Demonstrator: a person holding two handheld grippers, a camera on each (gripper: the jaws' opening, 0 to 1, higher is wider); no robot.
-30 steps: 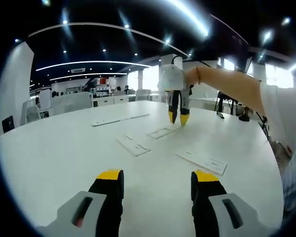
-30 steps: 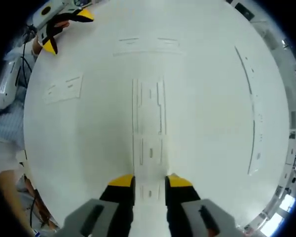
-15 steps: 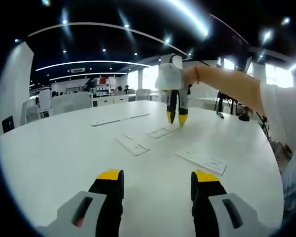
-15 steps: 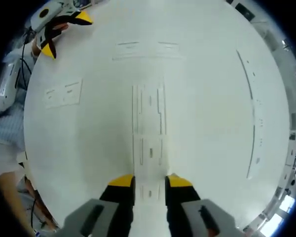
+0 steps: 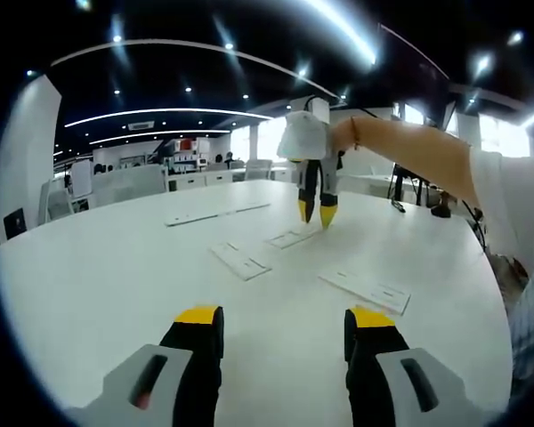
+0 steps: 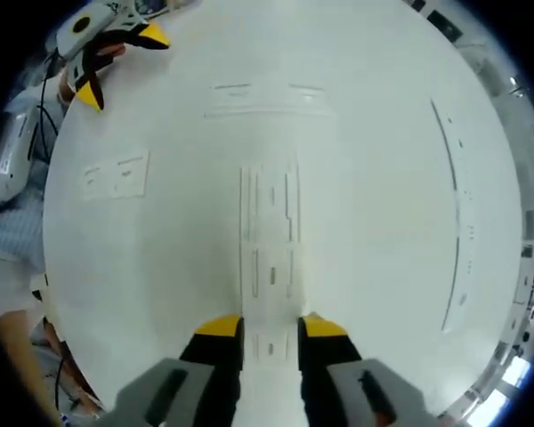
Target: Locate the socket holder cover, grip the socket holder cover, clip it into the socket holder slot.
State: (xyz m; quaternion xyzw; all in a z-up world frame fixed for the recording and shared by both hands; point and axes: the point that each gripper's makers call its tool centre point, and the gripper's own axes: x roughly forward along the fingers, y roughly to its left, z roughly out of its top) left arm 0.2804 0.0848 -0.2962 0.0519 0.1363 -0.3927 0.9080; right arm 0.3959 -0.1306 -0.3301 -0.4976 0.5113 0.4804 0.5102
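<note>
My right gripper point(image 6: 271, 326) is shut on the near end of a flat white socket holder cover point(image 6: 271, 276). The cover's far end overlaps the white socket holder point(image 6: 270, 200), a railed strip lying flat on the white table point(image 6: 383, 178). In the left gripper view the right gripper point(image 5: 313, 215) points straight down, its tips at the far end of that white strip point(image 5: 290, 238). My left gripper point(image 5: 285, 318) hovers low over the table's near side, open, with nothing between its jaws. It appears again in the right gripper view as the left gripper point(image 6: 120, 62), at the upper left.
More flat white parts lie around: a plate point(image 5: 240, 261), a wider plate point(image 5: 367, 291) and a long thin strip point(image 5: 215, 213). The person's bare arm point(image 5: 409, 151) reaches in from the right. Office desks stand beyond the table's far edge.
The right gripper has crept along the holder with the cover held fast, so less of the holder shows beyond the cover. In the left gripper view it has drifted slightly left. The left gripper has stayed still.
</note>
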